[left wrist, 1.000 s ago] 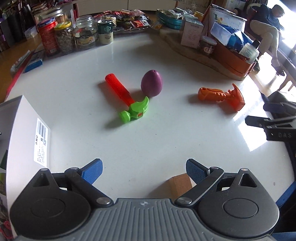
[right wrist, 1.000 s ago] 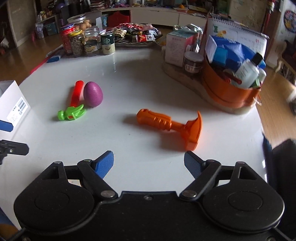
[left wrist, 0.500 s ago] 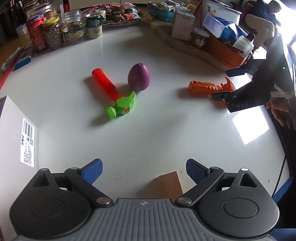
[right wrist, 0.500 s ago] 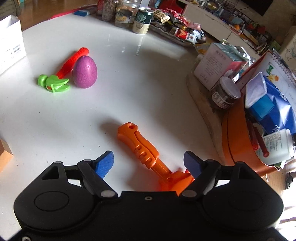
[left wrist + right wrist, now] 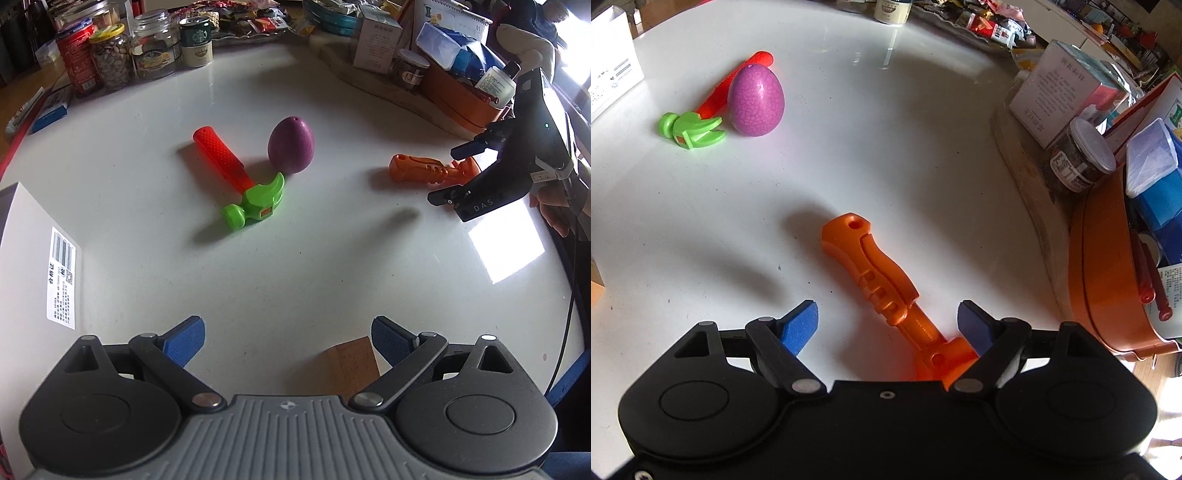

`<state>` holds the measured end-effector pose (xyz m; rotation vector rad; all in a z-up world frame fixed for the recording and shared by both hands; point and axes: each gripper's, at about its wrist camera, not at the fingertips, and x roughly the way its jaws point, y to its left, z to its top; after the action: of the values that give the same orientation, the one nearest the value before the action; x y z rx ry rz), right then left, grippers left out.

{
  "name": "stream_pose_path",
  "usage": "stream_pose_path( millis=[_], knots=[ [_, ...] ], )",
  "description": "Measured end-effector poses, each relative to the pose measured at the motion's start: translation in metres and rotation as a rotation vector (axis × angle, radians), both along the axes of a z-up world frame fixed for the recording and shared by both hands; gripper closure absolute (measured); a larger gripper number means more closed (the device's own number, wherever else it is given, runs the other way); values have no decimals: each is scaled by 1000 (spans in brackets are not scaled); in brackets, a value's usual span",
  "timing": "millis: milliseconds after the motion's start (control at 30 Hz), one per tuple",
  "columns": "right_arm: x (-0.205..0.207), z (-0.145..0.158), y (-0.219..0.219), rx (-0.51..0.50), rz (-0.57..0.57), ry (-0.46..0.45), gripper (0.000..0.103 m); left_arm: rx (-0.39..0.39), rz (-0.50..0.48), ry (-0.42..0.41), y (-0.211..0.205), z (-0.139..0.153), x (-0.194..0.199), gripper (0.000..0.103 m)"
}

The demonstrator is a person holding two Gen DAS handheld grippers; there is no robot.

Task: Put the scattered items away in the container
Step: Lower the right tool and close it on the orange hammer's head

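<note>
An orange toy axe (image 5: 882,280) lies on the white table, its shaft running between the wide-apart blue pads of my right gripper (image 5: 888,325), which stands open just above it without touching. The same axe (image 5: 424,173) shows at the right in the left wrist view, with the right gripper (image 5: 456,171) over its head. A purple egg (image 5: 291,146) stands beside a toy hammer (image 5: 240,184) with a red handle and green head. My left gripper (image 5: 288,339) is open and holds nothing; a wooden block (image 5: 351,365) lies just under it. The white box (image 5: 33,266) is at the left.
Jars and cans (image 5: 114,59) line the far edge. At the right a wooden tray (image 5: 1030,206) carries a carton, a jar and an orange tub (image 5: 1108,273) full of items. A person sits in the far right background (image 5: 528,33).
My right gripper has swung in and dropped over the orange axe, rolling so its pads now straddle the shaft. The left gripper has hardly moved.
</note>
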<state>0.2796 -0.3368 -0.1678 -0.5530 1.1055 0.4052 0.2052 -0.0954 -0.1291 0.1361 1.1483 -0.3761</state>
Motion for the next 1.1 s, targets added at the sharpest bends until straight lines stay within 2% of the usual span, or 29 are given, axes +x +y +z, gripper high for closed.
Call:
stream_pose_path(
  millis=[367, 667, 733, 800, 833, 967, 1033, 1100],
  knots=[
    [-1, -7, -5, 15, -106, 73, 24, 8, -40, 7, -9, -3, -3, 6],
    [-51, -5, 8, 36, -315, 132, 24, 6, -67, 1, -9, 0, -10, 6],
    [-69, -4, 13, 63, -369, 141, 28, 5, -71, -1, -8, 1, -13, 6],
    [-87, -3, 16, 113, -425, 149, 45, 1, -70, 4, -7, 0, -14, 6],
    [-95, -2, 15, 151, -469, 156, 47, -2, -71, 10, -6, -1, -15, 6],
    [-124, -1, 16, 207, -581, 145, 47, -13, -61, 30, -1, -5, -19, 6],
    [-130, 2, 11, 255, -630, 151, 42, -8, -54, 34, 2, -7, -21, 6],
    [-134, 2, 2, 343, -688, 170, 28, 4, -58, 26, 5, -8, -25, 6]
  ],
)
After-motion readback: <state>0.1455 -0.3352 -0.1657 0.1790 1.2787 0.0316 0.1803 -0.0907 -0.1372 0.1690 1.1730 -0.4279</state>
